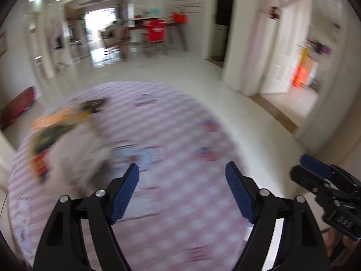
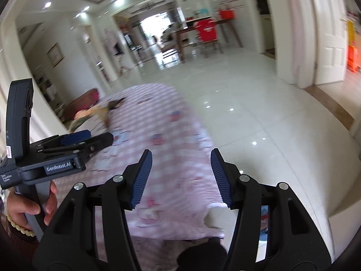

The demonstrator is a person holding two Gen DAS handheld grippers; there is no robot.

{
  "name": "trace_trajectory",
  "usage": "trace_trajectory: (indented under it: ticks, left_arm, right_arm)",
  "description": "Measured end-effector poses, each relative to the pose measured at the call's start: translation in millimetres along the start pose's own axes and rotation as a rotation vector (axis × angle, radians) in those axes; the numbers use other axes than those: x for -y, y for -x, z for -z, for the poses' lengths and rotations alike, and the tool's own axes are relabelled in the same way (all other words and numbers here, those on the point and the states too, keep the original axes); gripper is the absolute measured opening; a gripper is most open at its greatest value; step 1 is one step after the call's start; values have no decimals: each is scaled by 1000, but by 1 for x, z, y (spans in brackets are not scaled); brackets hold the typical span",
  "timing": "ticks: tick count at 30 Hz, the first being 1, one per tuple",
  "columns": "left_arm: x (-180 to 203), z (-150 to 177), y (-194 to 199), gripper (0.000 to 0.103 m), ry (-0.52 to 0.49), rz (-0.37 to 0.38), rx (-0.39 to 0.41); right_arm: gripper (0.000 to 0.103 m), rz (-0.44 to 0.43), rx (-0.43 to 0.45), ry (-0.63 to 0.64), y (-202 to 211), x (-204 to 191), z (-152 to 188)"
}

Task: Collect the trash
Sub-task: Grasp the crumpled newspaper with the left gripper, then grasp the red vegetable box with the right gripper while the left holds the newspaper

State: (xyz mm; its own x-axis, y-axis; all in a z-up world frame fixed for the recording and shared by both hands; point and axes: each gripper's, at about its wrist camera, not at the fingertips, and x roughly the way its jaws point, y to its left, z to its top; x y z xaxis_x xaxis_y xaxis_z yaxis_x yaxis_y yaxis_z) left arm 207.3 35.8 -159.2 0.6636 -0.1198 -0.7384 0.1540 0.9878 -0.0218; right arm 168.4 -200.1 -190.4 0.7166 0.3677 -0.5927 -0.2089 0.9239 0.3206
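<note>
A table with a pink checked cloth (image 1: 158, 140) lies below both grippers; it also shows in the right wrist view (image 2: 167, 135). A blurred heap of trash, pale crumpled paper (image 1: 74, 153) and orange, green and yellow wrappers (image 1: 52, 131), lies on its left side; the heap also shows in the right wrist view (image 2: 97, 113) at the far left of the cloth. My left gripper (image 1: 181, 171) is open and empty above the cloth, right of the heap. My right gripper (image 2: 181, 160) is open and empty over the cloth's near right part. Each gripper shows in the other's view: the right gripper (image 1: 315, 169) and the left gripper (image 2: 90, 140).
Glossy white floor tiles (image 2: 248, 103) spread to the right of the table. A wooden table with a red-draped chair (image 2: 206, 32) stands far back. A white door (image 2: 331, 45) is at the right. A dark red low thing (image 2: 83, 102) sits by the left wall.
</note>
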Motion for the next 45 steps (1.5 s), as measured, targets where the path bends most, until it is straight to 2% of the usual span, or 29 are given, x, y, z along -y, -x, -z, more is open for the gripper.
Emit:
trace_trajectory:
  ticks: [4,8,10,14,16,19,20,21,22,23,26,27,28,34,38,42,45]
  left_arm:
    - [-73,11,4,82,155,-117,-12]
    - [-115,27,-2,82,273,-125,-46]
    - [-124,37,-6,82,304,-119,-60]
    - [-145,43,-22,82,367,-59,-97]
    - [-147,43,-28,82,371,-25,-103]
    - [-145,47,-36,82,370,-16,-96]
    - [-147,46,-37,80,375,-9,-94]
    - [-148,46,-37,72,378,-16,-95]
    - [-148,45,-36,54,376,-24,-94]
    - [-150,46,-37,48,373,-25,-93]
    - [-153,49,-34,43,376,-2,-84]
    - [-152,49,-33,39,372,-2,-78]
    - [-150,49,-30,29,362,5,-68]
    - [-150,50,-16,23,359,56,-24]
    - [-160,47,9,22,379,81,48]
    - [-177,41,38,22,407,75,130]
    - [-200,40,58,22,448,47,182]
  right_arm:
    - [54,-49,-37,39,-22,-37,-2]
    - [55,-80,-66,48,-39,-60,0]
    - [55,-89,-78,55,-48,-72,0]
    - [55,-99,-99,68,-59,-88,3]
    - [55,-98,-109,75,-64,-94,6]
    - [55,-98,-120,76,-69,-99,5]
    - [56,-98,-124,77,-71,-100,5]
    - [56,-97,-127,78,-73,-102,5]
    - [56,-97,-129,80,-75,-104,5]
    - [56,-96,-131,81,-76,-105,5]
    - [56,-98,-135,81,-77,-108,6]
    - [56,-98,-137,81,-78,-109,5]
    - [56,-98,-137,80,-78,-110,5]
    - [56,-102,-129,89,-79,-119,1]
    - [56,-115,-95,98,-75,-129,-5]
    - [58,-126,-71,112,-76,-144,-14]
    - [59,-135,-97,145,-88,-162,-17]
